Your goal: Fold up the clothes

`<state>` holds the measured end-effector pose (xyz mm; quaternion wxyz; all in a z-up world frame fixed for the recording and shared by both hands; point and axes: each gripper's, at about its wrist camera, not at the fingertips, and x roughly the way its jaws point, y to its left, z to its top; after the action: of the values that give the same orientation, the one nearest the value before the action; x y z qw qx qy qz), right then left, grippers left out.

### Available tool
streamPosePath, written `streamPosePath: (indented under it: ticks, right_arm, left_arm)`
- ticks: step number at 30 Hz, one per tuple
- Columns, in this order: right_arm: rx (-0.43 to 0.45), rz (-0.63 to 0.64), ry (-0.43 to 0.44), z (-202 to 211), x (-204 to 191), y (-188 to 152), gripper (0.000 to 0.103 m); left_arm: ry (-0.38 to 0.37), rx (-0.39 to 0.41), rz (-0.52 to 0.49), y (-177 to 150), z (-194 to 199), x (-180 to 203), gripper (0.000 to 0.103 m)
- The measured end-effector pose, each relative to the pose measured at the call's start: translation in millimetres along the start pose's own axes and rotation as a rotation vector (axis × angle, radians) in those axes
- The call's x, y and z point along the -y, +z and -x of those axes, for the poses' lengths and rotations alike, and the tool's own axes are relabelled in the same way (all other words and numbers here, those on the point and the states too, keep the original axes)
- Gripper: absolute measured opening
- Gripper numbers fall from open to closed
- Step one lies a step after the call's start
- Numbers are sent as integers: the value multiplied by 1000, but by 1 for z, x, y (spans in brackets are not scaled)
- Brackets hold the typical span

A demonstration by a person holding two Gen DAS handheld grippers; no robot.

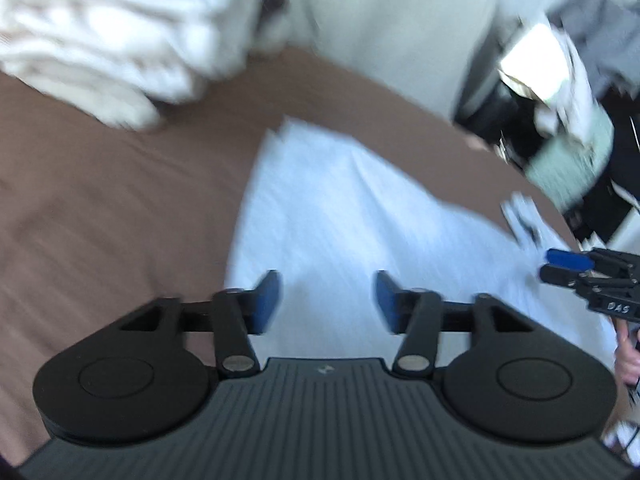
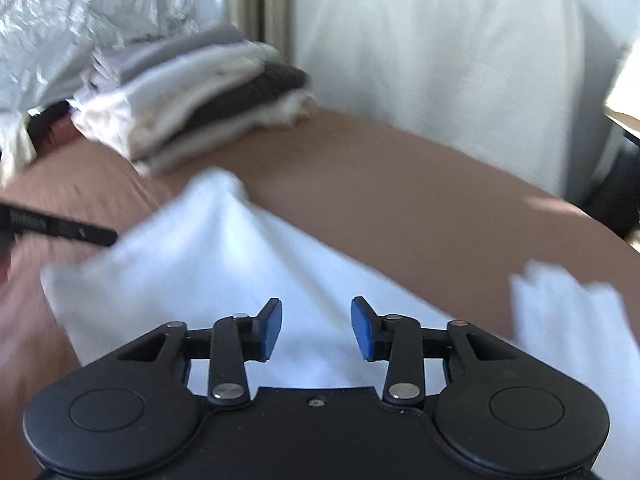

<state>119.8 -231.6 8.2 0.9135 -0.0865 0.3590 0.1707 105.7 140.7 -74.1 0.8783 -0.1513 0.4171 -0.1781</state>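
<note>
White cloth (image 1: 340,208) is spread over the brown bed (image 1: 100,200), mostly flat with a few ridges and one corner pointing away toward the stack (image 2: 192,96) of folded stuff near the wall. So a pile of folded things sits there already, and this white piece lies open under both grippers. Whether it's been folded once or is just laid out, I honestly can't tell; the shape looks like a long panel, but the near end is cut off behind the tools. Left gripper (image 1: 326,300) hangs over the cloth with its blue pads apart, nothing between them. Right gripper (image 2: 316,330) is the same — pads apart, empty, cloth right below. In the left view you can spot the right tool at the edge with its tips over the cloth's right side. A bit of white (image 2: 568,308) sticks out at the right too; it could be a sleeve or another item, too blurry to call. Everything's smeared with motion blur, so edges and seams are mush. The clutter off the far side of the bed is unreadable, and I can't say what garment this is.
</note>
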Motion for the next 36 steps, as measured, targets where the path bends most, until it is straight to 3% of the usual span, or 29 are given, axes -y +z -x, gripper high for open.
streamPosePath:
  ticks: [2, 3, 4, 7, 9, 11, 13, 17, 18, 20, 21, 22, 24, 26, 27, 28, 30, 32, 33, 34, 35, 36]
  right_arm:
    - [-32, -31, -38, 19, 23, -25, 50]
    - [-48, -44, -53, 26, 33, -35, 51]
    - [-59, -65, -60, 29, 41, -44, 51]
    - [-67, -170, -72, 29, 64, -68, 53]
    - [-72, -240, -81, 30, 80, -84, 53]
    - [-74, -323, -79, 30, 94, -99, 53]
    - [-52, -416, -22, 30, 95, -103, 53]
    - [1, -330, 111, 38, 57, -89, 54]
    - [8, -283, 141, 39, 44, -88, 56]
    - [-6, -196, 185, 36, 19, -90, 57]
    - [-13, -152, 207, 34, 7, -91, 57]
    - [-24, -115, 225, 32, -4, -93, 57]
    - [-53, -82, 238, 26, -19, -97, 57]
    - [-62, -71, 228, 25, -30, -99, 57]
    - [-59, -83, 222, 28, -32, -98, 57]
    - [-52, -103, 225, 32, -31, -95, 57]
    - [-22, -155, 249, 44, -24, -89, 57]
    - [8, -166, 209, 59, -16, -87, 57]
    - [12, -167, 166, 66, -12, -88, 59]
    - [-1, -170, 106, 72, -6, -89, 60]
    - [-20, -188, 43, 77, 1, -93, 61]
    - [-36, -236, -4, 84, 12, -100, 61]
  left_arm:
    - [58, -32, -103, -7, -12, 16, 63]
    - [119, -35, -189, -12, -15, 27, 24]
    - [197, -47, -263, -15, -19, 35, 0]
    - [298, -22, -288, -16, -16, 44, 0]
    - [446, 24, -313, -15, -13, 43, 0]
    - [487, 50, -245, -10, -4, 27, 0]
    - [499, 72, -153, -4, 7, 6, 0]
    - [273, 88, 94, -5, 38, -24, 2]
    - [222, 89, 130, -7, 46, -26, 8]
    - [174, 64, 150, -12, 47, -25, 34]
    - [156, 48, 155, -15, 47, -24, 60]
    - [138, 33, 160, -18, 46, -23, 72]
    - [102, 1, 169, -23, 45, -21, 73]
    - [95, -74, 162, -29, 26, -19, 69]
    - [134, -89, 110, -33, 17, -13, 61]
    - [195, -90, 37, -37, 11, -5, 33]
    - [271, -89, -83, -40, 10, 13, 7]
    - [337, -74, -137, -42, 21, 24, 8]
    - [452, -59, -158, -45, 25, 28, 1]
    - [613, -38, -175, -48, 29, 30, 0]
    - [666, -36, -148, -50, 33, 24, 0]
    - [656, -46, -97, -52, 38, 13, 0]
